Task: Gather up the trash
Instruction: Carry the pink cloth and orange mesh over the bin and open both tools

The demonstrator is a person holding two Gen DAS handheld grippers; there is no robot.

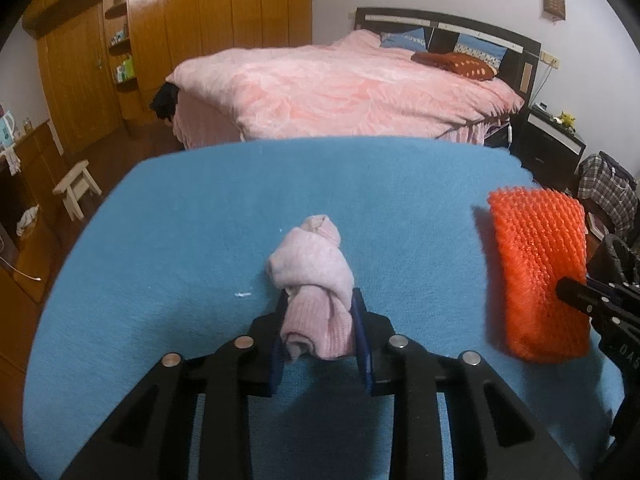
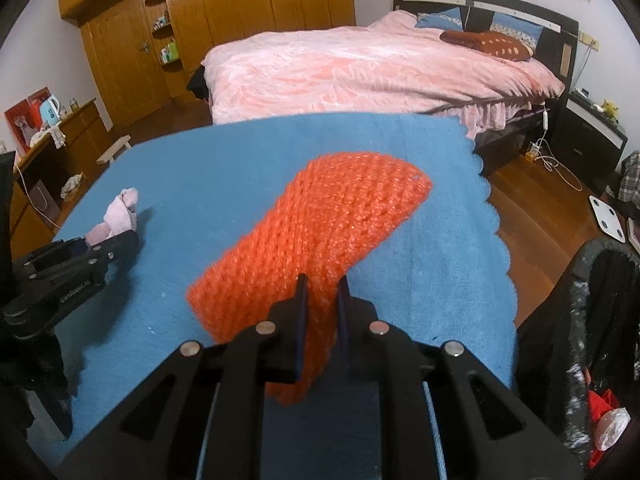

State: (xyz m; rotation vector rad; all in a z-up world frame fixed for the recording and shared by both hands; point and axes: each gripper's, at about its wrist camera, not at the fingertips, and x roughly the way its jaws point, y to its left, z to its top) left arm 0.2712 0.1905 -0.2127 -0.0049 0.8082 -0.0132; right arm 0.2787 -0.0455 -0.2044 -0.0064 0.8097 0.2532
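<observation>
A knotted pink cloth (image 1: pixel 312 280) lies on the blue cloth-covered table (image 1: pixel 200 220), and my left gripper (image 1: pixel 320 308) is shut on its near end. An orange foam net sleeve (image 2: pixel 320 232) is lifted off the table, its near end pinched between the blue pads of my right gripper (image 2: pixel 323 292). In the left wrist view the orange sleeve (image 1: pixel 540 272) hangs at the right with the right gripper (image 1: pixel 576 300) on it. In the right wrist view the pink cloth (image 2: pixel 116 216) and the left gripper (image 2: pixel 116 242) sit at the left.
A black trash bag (image 2: pixel 580 320) with red and white scraps inside stands open off the table's right edge. A bed with a pink cover (image 1: pixel 340 88) lies beyond the table. Small white crumbs (image 1: pixel 243 294) dot the blue cloth. A wooden stool (image 1: pixel 76 188) stands left.
</observation>
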